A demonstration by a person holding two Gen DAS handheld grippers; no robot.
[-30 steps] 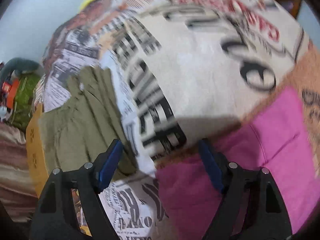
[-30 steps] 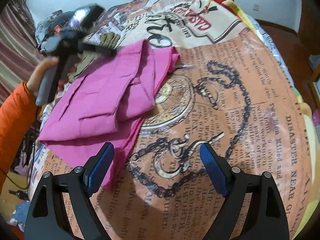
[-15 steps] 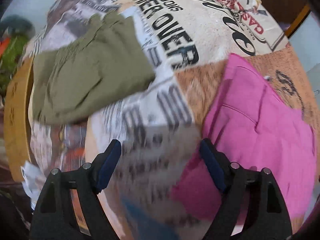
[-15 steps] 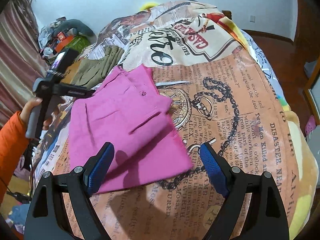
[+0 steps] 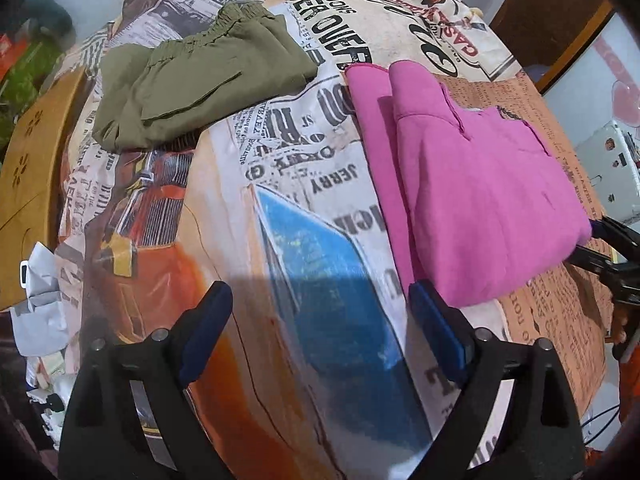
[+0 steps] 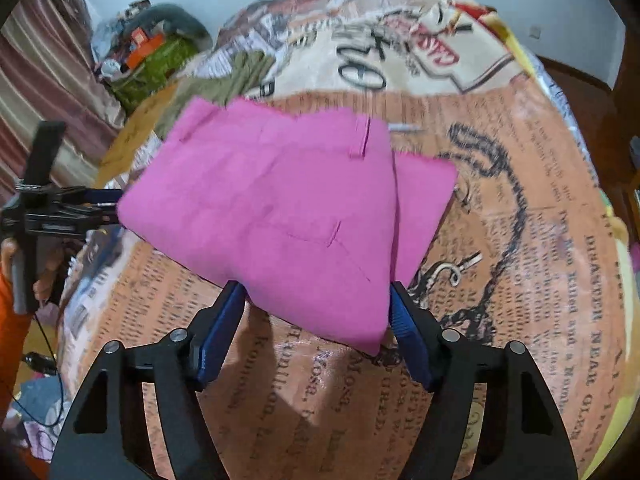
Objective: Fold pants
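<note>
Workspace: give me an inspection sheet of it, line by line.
Surface: newspaper-print bedspread, wrinkled.
Job's things: folded pink fabric pants, flat on the bedspread; folded olive-green pants lie apart, further back.
Clutter: green and orange bag pile beyond the bed; crumpled white wrapping at the bed's edge.
Grippers: left gripper open over bare bedspread; right gripper open, fingers astride the pink pants' near corner.
Cables: thin black cable under the left hand.
Surroundings: striped curtain, white wall.

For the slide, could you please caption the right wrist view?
Open right gripper straddling the near edge of folded pink pants on a newspaper-print bedspread.
</note>
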